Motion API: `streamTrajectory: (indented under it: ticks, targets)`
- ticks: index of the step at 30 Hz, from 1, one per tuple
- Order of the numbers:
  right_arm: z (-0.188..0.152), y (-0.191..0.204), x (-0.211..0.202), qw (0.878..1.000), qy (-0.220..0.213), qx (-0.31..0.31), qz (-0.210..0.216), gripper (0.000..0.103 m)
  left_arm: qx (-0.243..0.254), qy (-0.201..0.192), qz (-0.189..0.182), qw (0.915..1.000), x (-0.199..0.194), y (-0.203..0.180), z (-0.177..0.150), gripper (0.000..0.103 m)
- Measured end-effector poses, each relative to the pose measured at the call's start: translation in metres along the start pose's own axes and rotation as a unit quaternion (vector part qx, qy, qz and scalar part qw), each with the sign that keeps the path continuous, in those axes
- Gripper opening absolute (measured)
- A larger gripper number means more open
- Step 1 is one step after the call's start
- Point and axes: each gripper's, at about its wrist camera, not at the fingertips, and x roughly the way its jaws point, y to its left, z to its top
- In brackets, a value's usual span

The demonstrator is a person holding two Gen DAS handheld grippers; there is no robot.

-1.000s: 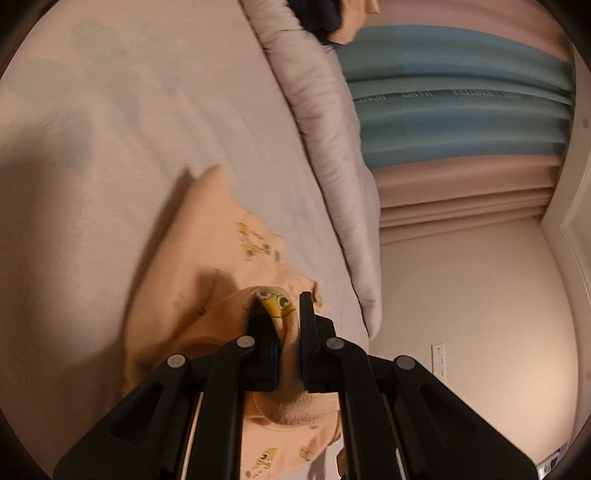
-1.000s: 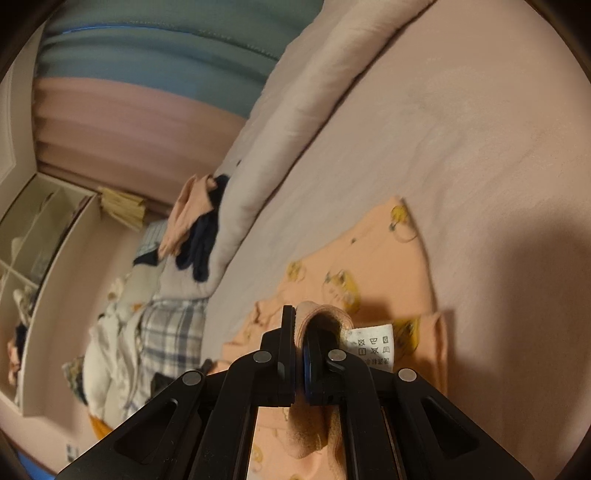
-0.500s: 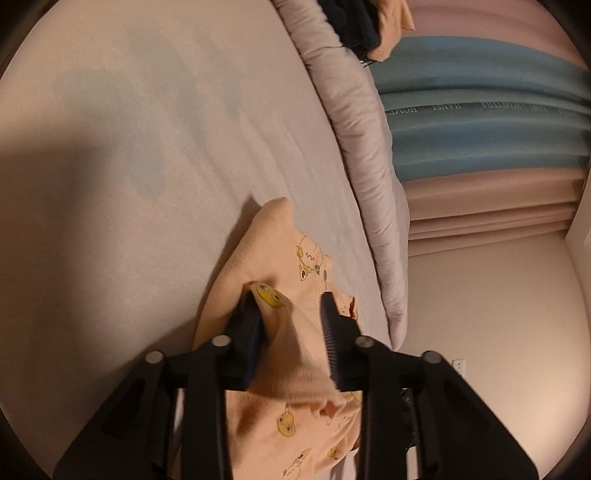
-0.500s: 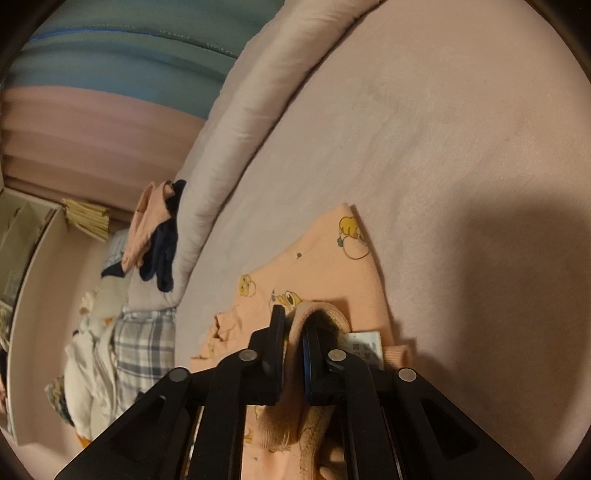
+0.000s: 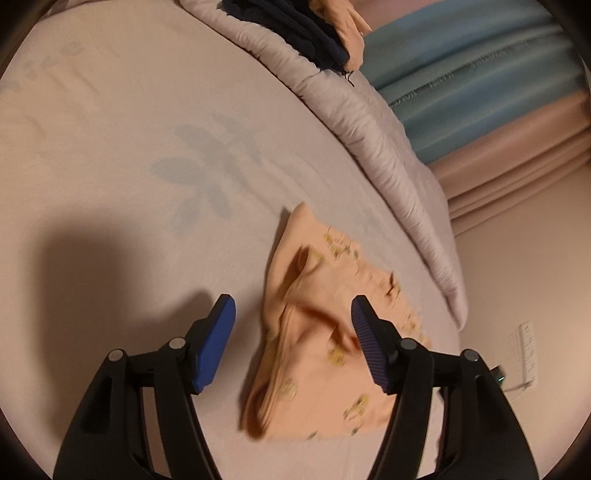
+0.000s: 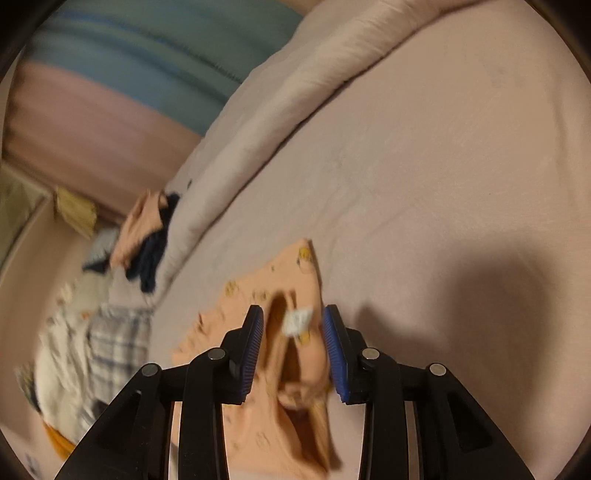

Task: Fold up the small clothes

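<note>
A small peach garment with yellow cartoon prints (image 5: 325, 339) lies loosely folded on the pale bed sheet (image 5: 147, 155). My left gripper (image 5: 291, 310) is open above it, jaws wide apart, holding nothing. In the right wrist view the same garment (image 6: 280, 295) shows its white care label (image 6: 297, 320) between the jaws. My right gripper (image 6: 293, 319) is open just above the garment and holds nothing.
A rolled pale duvet (image 5: 369, 122) runs along the bed's far edge, with dark and peach clothes (image 5: 314, 33) piled on it. More laundry, including a plaid piece (image 6: 114, 343), lies beside the bed. Blue and pink curtains (image 5: 480, 92) hang behind.
Both grippers were shut on the peach garment a second ago. Both have opened and let it go, and it now lies on the sheet. Both have drawn back slightly.
</note>
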Motion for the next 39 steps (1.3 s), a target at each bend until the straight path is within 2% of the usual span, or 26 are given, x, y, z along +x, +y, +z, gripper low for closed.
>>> streamTrajectory:
  ticks: [3, 4, 7, 8, 10, 13, 16, 18, 20, 23, 25, 26, 28, 32, 35, 37, 39]
  targets:
    - [-0.013, 0.017, 0.000, 0.998, 0.017, -0.056, -0.019, 0.036, 0.036, 0.004, 0.024, 0.9991, -0.006, -0.006, -0.013, 0.071]
    - [-0.018, 0.026, 0.001, 0.996, 0.024, -0.081, -0.028, 0.042, 0.048, 0.004, 0.030, 0.9984, -0.005, -0.010, -0.017, 0.072]
    - [-0.039, 0.052, 0.010, 0.982, 0.046, -0.171, -0.071, 0.047, 0.085, 0.003, 0.038, 0.9956, -0.007, -0.020, -0.026, 0.079]
    - [-0.048, 0.063, 0.014, 0.973, 0.051, -0.208, -0.088, 0.047, 0.097, 0.002, 0.039, 0.9945, -0.008, -0.023, -0.029, 0.081]
    - [-0.056, 0.076, 0.019, 0.963, 0.052, -0.247, -0.097, 0.047, 0.122, 0.000, 0.043, 0.9916, -0.009, -0.031, -0.034, 0.082]
    - [-0.066, 0.089, 0.028, 0.953, 0.055, -0.286, -0.089, 0.047, 0.156, 0.008, 0.027, 0.9874, -0.004, -0.044, -0.040, 0.082]
    - [-0.073, 0.095, 0.040, 0.947, 0.071, -0.306, -0.067, 0.044, 0.189, 0.038, -0.004, 0.9812, 0.011, -0.059, -0.051, 0.082]
    - [-0.077, 0.098, 0.046, 0.943, 0.083, -0.317, -0.064, 0.041, 0.201, 0.058, -0.007, 0.9779, 0.027, -0.065, -0.054, 0.081]
    - [-0.082, 0.102, 0.044, 0.941, 0.091, -0.323, -0.035, 0.033, 0.210, 0.079, -0.005, 0.9745, 0.046, -0.069, -0.057, 0.081]
    - [-0.088, 0.117, 0.028, 0.934, 0.073, -0.349, 0.000, 0.032, 0.222, 0.094, -0.008, 0.9706, 0.062, -0.073, -0.061, 0.081]
    - [-0.089, 0.121, 0.028, 0.931, 0.087, -0.352, 0.038, 0.032, 0.222, 0.097, -0.014, 0.9702, 0.069, -0.076, -0.059, 0.081]
    - [-0.091, 0.123, 0.036, 0.928, 0.100, -0.357, 0.040, 0.032, 0.220, 0.096, -0.018, 0.9707, 0.073, -0.076, -0.056, 0.081]
    - [-0.095, 0.125, 0.060, 0.921, 0.120, -0.371, 0.016, 0.032, 0.213, 0.095, -0.026, 0.9720, 0.073, -0.076, -0.053, 0.081]
    - [-0.084, 0.125, 0.101, 0.927, 0.145, -0.345, 0.025, 0.032, 0.201, 0.086, -0.034, 0.9752, 0.082, -0.082, -0.037, 0.081]
    - [-0.058, 0.135, 0.124, 0.935, 0.127, -0.330, 0.013, 0.032, 0.179, 0.083, -0.055, 0.9788, 0.092, -0.086, -0.018, 0.081]
    - [-0.040, 0.143, 0.135, 0.939, 0.109, -0.325, -0.003, 0.032, 0.136, 0.083, -0.079, 0.9841, 0.102, -0.083, 0.003, 0.081]
    - [-0.021, 0.151, 0.142, 0.942, 0.078, -0.325, -0.031, 0.032, 0.085, 0.062, -0.085, 0.9908, 0.110, -0.079, 0.029, 0.081]
